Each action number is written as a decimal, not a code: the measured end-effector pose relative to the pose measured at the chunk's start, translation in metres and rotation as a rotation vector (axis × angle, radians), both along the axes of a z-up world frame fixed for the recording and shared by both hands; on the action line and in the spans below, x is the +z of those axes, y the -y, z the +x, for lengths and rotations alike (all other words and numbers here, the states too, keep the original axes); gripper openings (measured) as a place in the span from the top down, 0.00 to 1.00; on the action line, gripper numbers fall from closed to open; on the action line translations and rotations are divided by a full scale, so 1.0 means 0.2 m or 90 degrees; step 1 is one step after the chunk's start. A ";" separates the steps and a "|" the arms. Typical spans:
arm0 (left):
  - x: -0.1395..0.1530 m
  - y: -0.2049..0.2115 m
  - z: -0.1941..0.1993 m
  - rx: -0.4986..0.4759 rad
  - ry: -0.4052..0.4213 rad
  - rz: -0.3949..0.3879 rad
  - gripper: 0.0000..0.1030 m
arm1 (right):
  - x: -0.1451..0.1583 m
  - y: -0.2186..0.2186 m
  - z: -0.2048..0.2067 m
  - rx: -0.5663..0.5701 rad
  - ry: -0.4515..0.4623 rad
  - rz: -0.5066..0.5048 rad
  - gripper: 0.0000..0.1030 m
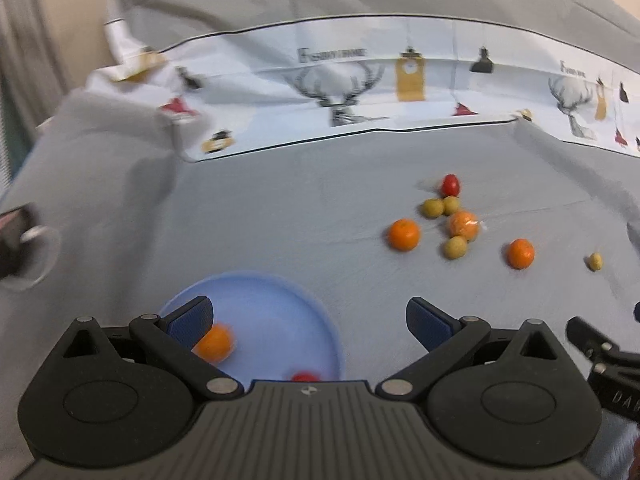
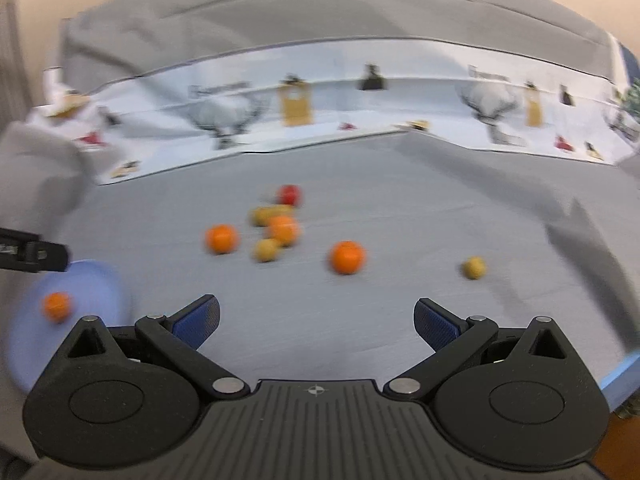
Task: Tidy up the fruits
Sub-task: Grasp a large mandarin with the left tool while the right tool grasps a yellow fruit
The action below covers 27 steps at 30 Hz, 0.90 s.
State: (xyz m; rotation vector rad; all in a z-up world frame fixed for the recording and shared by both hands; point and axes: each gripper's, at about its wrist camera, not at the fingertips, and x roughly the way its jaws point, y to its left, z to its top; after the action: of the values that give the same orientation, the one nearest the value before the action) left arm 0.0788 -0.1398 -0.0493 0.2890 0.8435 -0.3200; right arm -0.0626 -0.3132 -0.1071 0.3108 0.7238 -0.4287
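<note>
My left gripper [image 1: 308,322] is open and empty above a blue plate [image 1: 280,300]. The plate holds an orange [image 1: 216,342] and a red fruit [image 1: 305,377]. Loose fruits lie on the grey cloth ahead to the right: oranges [image 1: 404,234] [image 1: 520,253], a wrapped orange [image 1: 464,224], yellow-green fruits [image 1: 455,247] [image 1: 434,207] and a red fruit [image 1: 451,185]. My right gripper [image 2: 316,320] is open and empty, short of the same cluster; the nearest orange [image 2: 347,257] lies ahead of it. The plate [image 2: 92,284] shows at its left.
A grey cloth [image 1: 300,208] covers the surface, with a folded white patterned sheet [image 1: 360,92] across the back. A lone yellow fruit [image 2: 474,267] lies to the right. A blue edge [image 2: 620,376] shows at the far right. The left gripper's tip [image 2: 36,256] shows in the right view.
</note>
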 end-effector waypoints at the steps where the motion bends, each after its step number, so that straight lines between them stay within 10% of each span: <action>1: -0.04 0.06 0.05 -0.008 0.001 0.004 0.00 | -0.04 0.06 0.01 -0.017 -0.007 -0.008 0.01; 21: -0.68 0.62 0.74 -0.070 -0.093 0.071 0.00 | -0.70 0.79 0.29 -0.207 -0.075 -0.011 0.04; 23: -0.67 0.61 0.73 -0.074 -0.084 0.050 0.10 | -0.68 0.75 0.28 -0.181 -0.060 -0.010 0.30; 25: -0.65 0.60 0.73 -0.089 -0.112 0.002 0.60 | -0.65 0.71 0.30 -0.149 -0.056 -0.018 0.64; 27: -0.62 0.60 0.72 -0.090 -0.126 -0.009 0.61 | -0.63 0.67 0.32 -0.137 -0.060 -0.007 0.74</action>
State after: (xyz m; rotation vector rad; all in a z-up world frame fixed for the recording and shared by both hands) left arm 0.2218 -0.2591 -0.1729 0.3077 1.0171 -0.4923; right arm 0.0006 -0.4481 -0.2328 0.3611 0.7830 -0.6556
